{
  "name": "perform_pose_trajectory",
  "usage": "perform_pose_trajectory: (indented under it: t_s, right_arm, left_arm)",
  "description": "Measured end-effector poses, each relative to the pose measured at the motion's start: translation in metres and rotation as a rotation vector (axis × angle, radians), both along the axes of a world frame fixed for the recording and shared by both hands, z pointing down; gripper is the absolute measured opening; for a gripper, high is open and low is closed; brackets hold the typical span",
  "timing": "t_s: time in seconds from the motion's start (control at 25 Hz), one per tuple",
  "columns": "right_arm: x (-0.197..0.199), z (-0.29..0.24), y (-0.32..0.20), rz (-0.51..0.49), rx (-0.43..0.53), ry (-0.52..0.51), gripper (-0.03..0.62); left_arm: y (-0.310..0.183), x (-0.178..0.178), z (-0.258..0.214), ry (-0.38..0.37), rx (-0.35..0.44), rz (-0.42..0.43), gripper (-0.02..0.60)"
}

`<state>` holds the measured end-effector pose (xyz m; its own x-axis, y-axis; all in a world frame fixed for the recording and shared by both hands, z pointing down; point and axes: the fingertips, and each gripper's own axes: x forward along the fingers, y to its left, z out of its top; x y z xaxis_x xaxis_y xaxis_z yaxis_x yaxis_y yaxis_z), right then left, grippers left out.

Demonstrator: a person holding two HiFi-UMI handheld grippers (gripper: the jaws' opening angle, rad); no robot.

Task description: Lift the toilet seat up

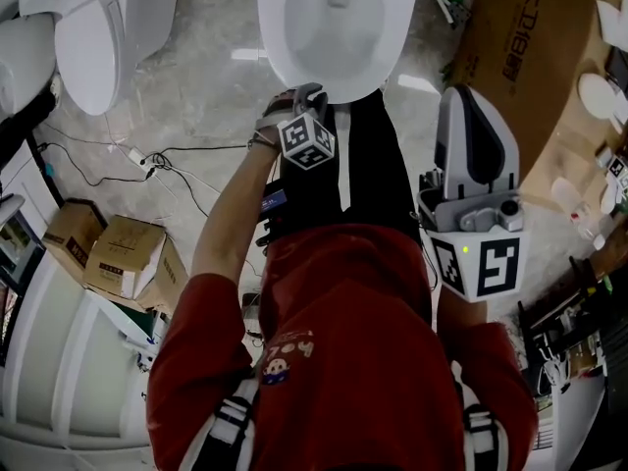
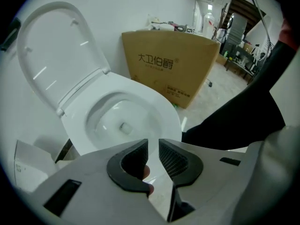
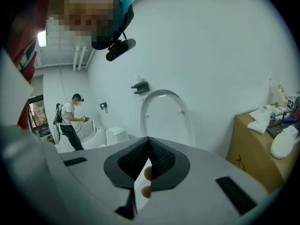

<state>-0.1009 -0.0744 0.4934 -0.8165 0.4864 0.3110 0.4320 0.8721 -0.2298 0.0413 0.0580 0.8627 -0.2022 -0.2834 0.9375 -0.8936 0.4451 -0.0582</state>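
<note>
The toilet seat point(image 2: 51, 50) is seen stood upright at the back edge of the bowl point(image 2: 157, 108), long axis vertical, beyond and above the left tongs point(image 2: 153, 143), which are parted slightly and empty by the front rim, nearer than the right tongs point(image 3: 149, 142), clenched on nothing

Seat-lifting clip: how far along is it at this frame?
Done: the toilet seat stands upright against the wall, the bowl rim bare. In hand: nothing; the left tongs are slightly apart and empty near that rim, the right tongs shut and empty. Left: apparently nothing but drawing back.
</note>
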Motion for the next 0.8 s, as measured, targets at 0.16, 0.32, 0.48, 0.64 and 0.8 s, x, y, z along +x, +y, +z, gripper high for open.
perform_pose_trajectory:
  t_s: [0.16,0.32,0.48,0.64,0.8]
  right_arm:
    - [0.003,0.010,-0.002,0.005,-0.001,0.022,0.014]
    - [0.004,0.018,-0.003,0.011,-0.001,0.035,0.014]
    - [0.007,0.027,-0.006,0.017,-0.003,0.056,0.014]
    - [0.009,0.033,-0.007,0.023,-0.004,0.069,0.014]
    - [0.011,0.040,-0.010,0.030,-0.002,0.082,0.014]
  left_arm:
    - [0.001,0.015,0.015,0.054,-0.023,0.097,0.138]
    - [0.006,0.027,0.030,0.113,-0.055,0.191,0.221]
    - [0.010,0.038,0.043,0.170,-0.102,0.273,0.305]
    - [0.010,0.042,0.051,0.170,-0.120,0.338,0.328]
    - [0.008,0.043,0.060,0.164,-0.132,0.391,0.334]
